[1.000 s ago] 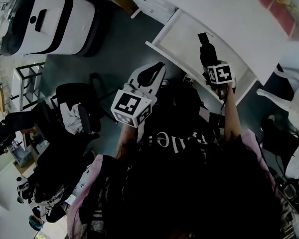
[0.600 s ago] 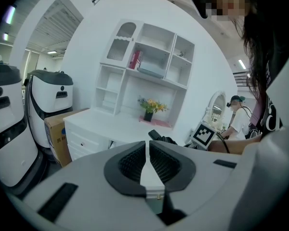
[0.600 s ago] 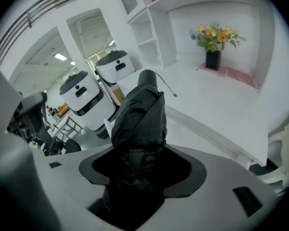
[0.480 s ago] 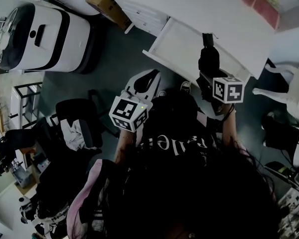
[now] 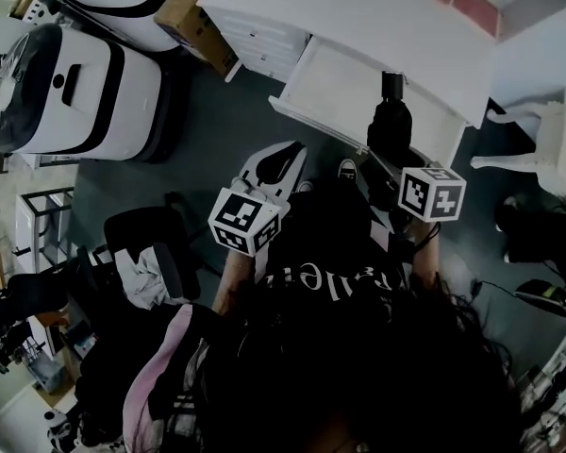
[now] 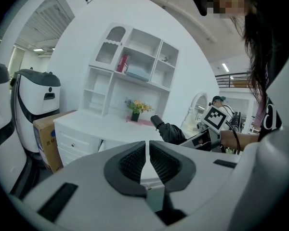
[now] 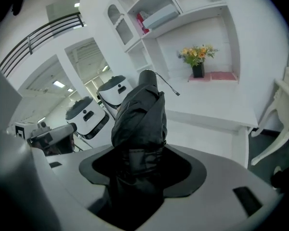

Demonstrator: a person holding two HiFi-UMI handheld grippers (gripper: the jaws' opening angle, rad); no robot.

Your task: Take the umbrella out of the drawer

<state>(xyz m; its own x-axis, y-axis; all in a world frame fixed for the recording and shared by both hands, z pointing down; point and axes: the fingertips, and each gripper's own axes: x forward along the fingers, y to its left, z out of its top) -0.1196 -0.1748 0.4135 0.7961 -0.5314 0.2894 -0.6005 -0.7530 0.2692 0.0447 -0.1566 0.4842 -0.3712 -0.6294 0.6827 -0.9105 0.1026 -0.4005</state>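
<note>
One folded black umbrella (image 7: 139, 114) is sitting clenched between the jaws of the right gripper (image 7: 137, 171), its dark fabric bunching where the pads are pressing in and its far end pointing up and away. In the head view the umbrella (image 5: 391, 125) is hanging in the air over the front edge of the open white drawer (image 5: 332, 83), with the right gripper (image 5: 389, 154) holding it from the near side. The left gripper (image 5: 283, 154) is hovering lower and to the left, over the dark floor, well apart from the drawer. In its own view the left gripper (image 6: 148, 154) is showing both jaws drawn almost together, only a thin slit between the ribbed pads, grasping nothing. The drawer is jutting out of a white desk (image 5: 358, 12), which is carrying a pot of flowers (image 7: 197, 61) on a pink mat. A cardboard box (image 5: 193, 12) is standing just beside the desk, and a white rounded machine (image 5: 75, 83) is standing on the floor farther left.
</note>
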